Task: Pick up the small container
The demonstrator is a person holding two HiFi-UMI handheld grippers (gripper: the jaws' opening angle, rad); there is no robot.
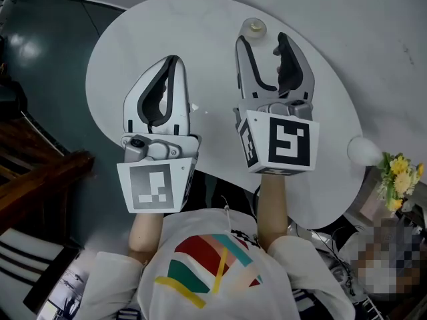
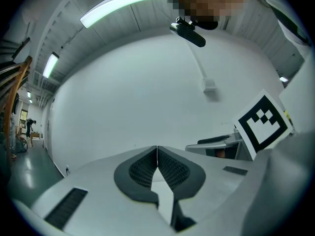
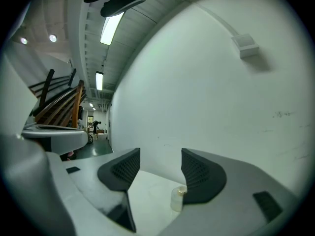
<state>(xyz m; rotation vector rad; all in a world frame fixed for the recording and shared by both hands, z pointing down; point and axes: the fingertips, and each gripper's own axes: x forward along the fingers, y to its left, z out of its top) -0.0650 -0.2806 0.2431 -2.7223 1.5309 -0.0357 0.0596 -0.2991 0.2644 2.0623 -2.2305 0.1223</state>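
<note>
In the head view the left gripper (image 1: 172, 62) hovers over the round white table (image 1: 213, 25), at about 9 o'clock from its partner. Its fingers are pressed together tip to tip. The left gripper view confirms it: the two dark ribbed pads (image 2: 142, 171) meet along a thin seam with nothing caught between them, and only the blank white wall lies ahead of the left gripper (image 2: 157, 149).

The right gripper (image 1: 262, 42) is held further forward over the table with its fingers spread wide and nothing in their grasp. The small container (image 1: 253, 27), a clear little jar with a pale cap, stands upright near the table's far edge, at 12 o'clock on the tabletop. In the head view it lies just beyond the fingertips, at about 11 o'clock from the middle of the gap, and stands apart from both fingers.

In the right gripper view the small container (image 3: 177, 199) shows low in the opening of the right gripper (image 3: 161, 156). It stands on the table (image 3: 147, 191) close beside the right-hand pad (image 3: 202, 178) and well off the left-hand one.

Past the table's edge, at about 4 o'clock, stands a bunch of yellow flowers (image 1: 399, 172).
</note>
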